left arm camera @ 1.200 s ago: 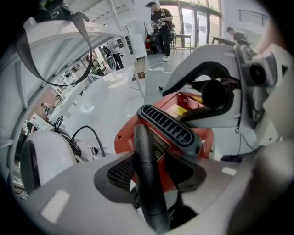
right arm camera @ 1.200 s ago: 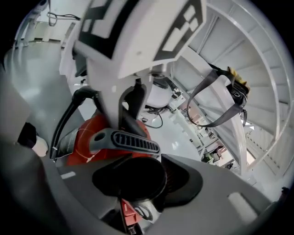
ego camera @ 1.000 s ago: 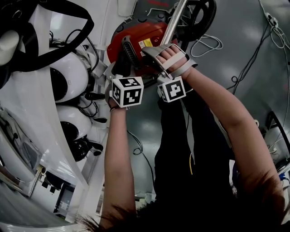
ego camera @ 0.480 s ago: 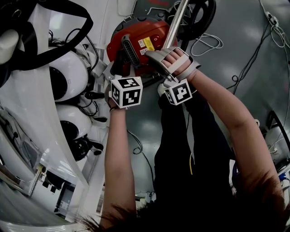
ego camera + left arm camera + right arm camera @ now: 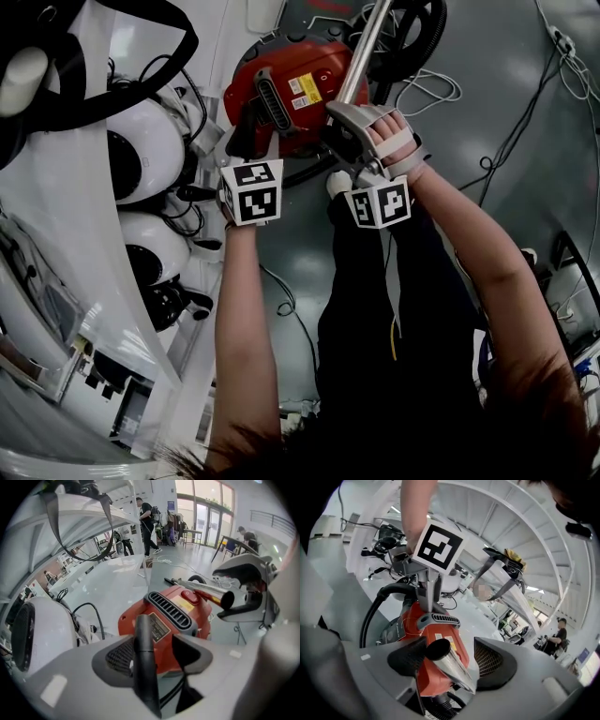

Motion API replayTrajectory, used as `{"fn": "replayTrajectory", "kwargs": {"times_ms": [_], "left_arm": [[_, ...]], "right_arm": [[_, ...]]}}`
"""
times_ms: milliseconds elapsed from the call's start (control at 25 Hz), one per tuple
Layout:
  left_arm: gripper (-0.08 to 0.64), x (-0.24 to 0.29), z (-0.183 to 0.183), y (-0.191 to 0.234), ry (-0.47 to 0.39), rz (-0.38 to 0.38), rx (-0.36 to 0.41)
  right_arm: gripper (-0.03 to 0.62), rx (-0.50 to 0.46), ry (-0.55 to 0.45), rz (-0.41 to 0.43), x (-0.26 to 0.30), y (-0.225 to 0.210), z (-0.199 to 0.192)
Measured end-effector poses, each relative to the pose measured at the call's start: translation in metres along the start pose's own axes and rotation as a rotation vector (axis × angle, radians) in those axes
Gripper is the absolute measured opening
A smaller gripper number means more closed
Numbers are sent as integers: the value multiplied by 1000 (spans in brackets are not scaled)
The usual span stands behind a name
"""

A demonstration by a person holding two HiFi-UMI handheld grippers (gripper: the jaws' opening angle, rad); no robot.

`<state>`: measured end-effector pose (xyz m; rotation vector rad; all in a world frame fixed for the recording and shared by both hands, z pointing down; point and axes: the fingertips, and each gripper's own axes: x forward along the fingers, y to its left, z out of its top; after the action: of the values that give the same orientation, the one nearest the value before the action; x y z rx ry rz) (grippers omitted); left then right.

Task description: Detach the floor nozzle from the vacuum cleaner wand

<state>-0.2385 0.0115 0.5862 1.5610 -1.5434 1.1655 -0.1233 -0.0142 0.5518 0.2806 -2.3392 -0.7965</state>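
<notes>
Both grippers hover over a red vacuum body [image 5: 300, 66] at 12 o'clock. The right gripper [image 5: 450, 660] has just widened its jaws, now spread around the metal wand [image 5: 359, 52] at its open end. The left gripper [image 5: 154, 656], also just widened, stands apart around a black tube [image 5: 144, 658]. White machines [image 5: 145, 155] crowd 9 o'clock — open grey floor [image 5: 506, 84] lies at 2 o'clock. The body's yellow label [image 5: 309, 89] is too small to read.

A glossy grey floor [image 5: 525, 84] spreads through a bright, open hall, with loose white cables [image 5: 427, 92] lying on it. Tall glass doors [image 5: 206, 508] let in daylight at the far end, where a person in dark clothes [image 5: 146, 524] stands not far from a table [image 5: 232, 539]. White curved ribs [image 5: 520, 531] fan across the right gripper view.
</notes>
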Motion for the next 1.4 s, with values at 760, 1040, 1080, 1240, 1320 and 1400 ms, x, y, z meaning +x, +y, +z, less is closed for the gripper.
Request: {"fn": "replayTrajectory", "kwargs": {"times_ms": [760, 1040, 1080, 1240, 1320, 1400], "left_arm": [[241, -15, 16, -32, -101, -315, -112], [281, -14, 7, -33, -85, -251, 2], [276, -14, 6, -35, -84, -231, 36], [281, -18, 7, -37, -98, -190, 56], [282, -21, 9, -38, -112, -186, 48], [282, -25, 11, -41, -127, -185, 58]], "right_arm": [[297, 224, 81, -34, -41, 11, -2], [285, 253, 129, -19, -59, 23, -9], [285, 257, 135, -16, -60, 25, -8], [273, 269, 158, -11, -62, 29, -5], [262, 290, 175, -15, -62, 29, -5], [253, 322, 193, -27, -62, 26, -6]]}}
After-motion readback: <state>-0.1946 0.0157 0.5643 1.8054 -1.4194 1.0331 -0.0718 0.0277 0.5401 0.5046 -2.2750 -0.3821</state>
